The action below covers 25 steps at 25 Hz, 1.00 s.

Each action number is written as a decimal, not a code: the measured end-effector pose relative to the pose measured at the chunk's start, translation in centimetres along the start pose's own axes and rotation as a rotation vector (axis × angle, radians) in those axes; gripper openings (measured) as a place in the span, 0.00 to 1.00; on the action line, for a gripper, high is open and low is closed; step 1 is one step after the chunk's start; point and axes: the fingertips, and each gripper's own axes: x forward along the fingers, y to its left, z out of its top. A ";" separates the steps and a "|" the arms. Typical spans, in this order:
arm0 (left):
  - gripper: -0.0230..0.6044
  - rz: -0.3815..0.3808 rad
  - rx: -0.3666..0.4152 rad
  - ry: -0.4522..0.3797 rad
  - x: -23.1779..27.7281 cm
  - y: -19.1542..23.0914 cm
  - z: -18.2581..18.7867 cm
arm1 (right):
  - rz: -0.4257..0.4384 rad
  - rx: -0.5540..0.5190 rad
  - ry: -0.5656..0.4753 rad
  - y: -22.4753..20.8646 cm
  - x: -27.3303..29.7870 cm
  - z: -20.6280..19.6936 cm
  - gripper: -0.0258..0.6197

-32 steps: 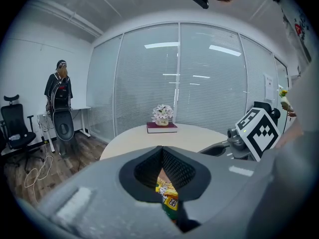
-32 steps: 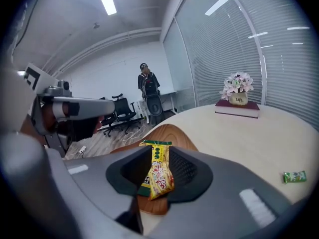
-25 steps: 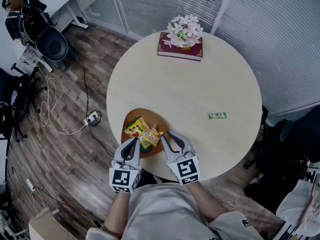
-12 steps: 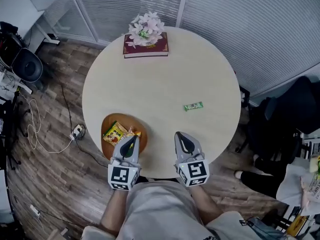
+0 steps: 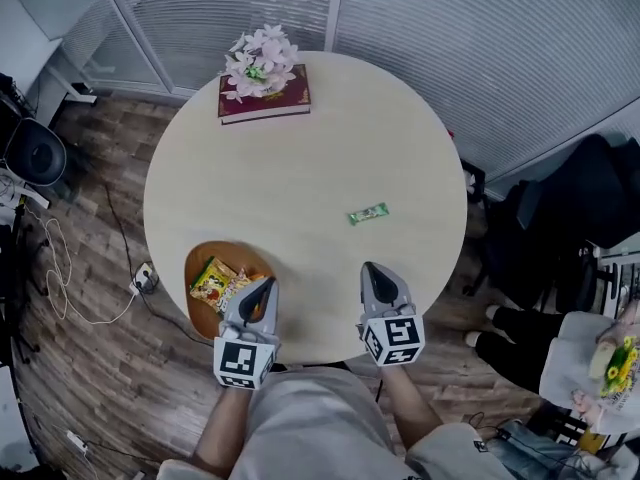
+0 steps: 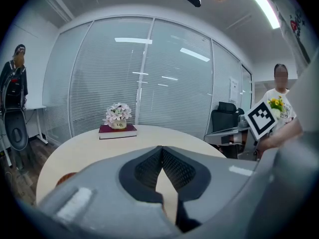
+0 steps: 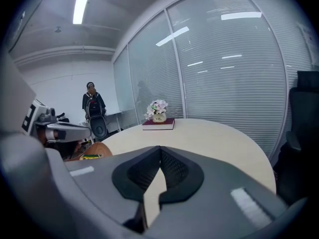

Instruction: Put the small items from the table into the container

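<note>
round table (image 5: 300, 168) of pale wood fills the head view, seen from steeply above, with dark plank floor (image 5: 90, 368) around it. at the table's far edge, left of centre, lies a maroon book (image 5: 268, 106) with a small pot of pale flowers (image 5: 258, 60) standing on it. at the near-left edge sits the brown wooden container (image 5: 228, 254), already holding yellow and green snack packets (image 5: 212, 283). the left gripper (image 5: 265, 284) hangs at the near edge, its tips over the container's right rim; its own view shows the jaws clenched tip to tip with nothing between them. the right gripper (image 5: 375, 268) hangs at the near edge right of centre, jaws likewise pressed together and empty. one small item lies out on the bare tabletop: a green wrapped bar (image 5: 367, 213), right of centre, near the right gripper's tips but apart from them, and well apart from the container.
</note>
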 end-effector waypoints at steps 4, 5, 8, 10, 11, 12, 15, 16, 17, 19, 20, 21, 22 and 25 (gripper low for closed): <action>0.03 0.012 0.000 0.007 0.1 0.7 0.4 | -0.089 0.063 0.063 -5.0 4.2 -1.7 0.09; 0.03 0.016 -0.004 0.010 0.2 0.8 0.3 | -0.112 0.062 0.087 -6.4 5.4 -2.2 0.13; 0.03 0.034 -0.018 0.023 0.0 1.5 0.1 | -0.189 0.045 0.156 -9.5 9.0 -3.9 0.24; 0.03 0.051 -0.029 0.037 -0.2 2.2 0.0 | -0.255 0.036 0.185 -10.6 11.4 -4.9 0.34; 0.03 0.057 -0.032 0.044 -0.3 2.5 -0.2 | -0.294 0.034 0.187 -11.0 12.5 -5.2 0.36; 0.03 0.061 -0.031 0.050 -0.3 2.7 -0.6 | -0.335 0.034 0.183 -11.5 13.4 -5.5 0.38; 0.03 0.062 -0.025 0.071 -0.4 2.9 -1.2 | -0.429 0.064 0.175 -12.3 15.4 -6.2 0.38; 0.03 0.062 -0.028 0.079 -0.4 2.9 -1.2 | -0.446 0.085 0.180 -12.4 15.8 -6.6 0.39; 0.03 0.061 -0.030 0.087 -0.4 2.9 -1.1 | -0.459 0.107 0.187 -12.6 16.2 -7.0 0.39; 0.03 0.055 -0.031 0.099 -0.3 2.9 -1.3 | -0.477 0.138 0.202 -13.0 16.8 -7.8 0.40; 0.03 0.052 -0.030 0.101 -0.3 2.9 -1.4 | -0.484 0.145 0.211 -13.2 17.0 -8.2 0.42; 0.03 0.049 -0.029 0.103 -0.2 3.0 -1.5 | -0.491 0.152 0.226 -13.5 17.1 -8.5 0.42; 0.03 0.048 -0.030 0.105 -0.1 3.1 -1.4 | -0.498 0.162 0.243 -13.7 17.2 -8.9 0.43; 0.03 0.046 -0.033 0.113 0.3 3.5 -1.4 | -0.505 0.183 0.279 -13.7 17.2 -9.9 0.43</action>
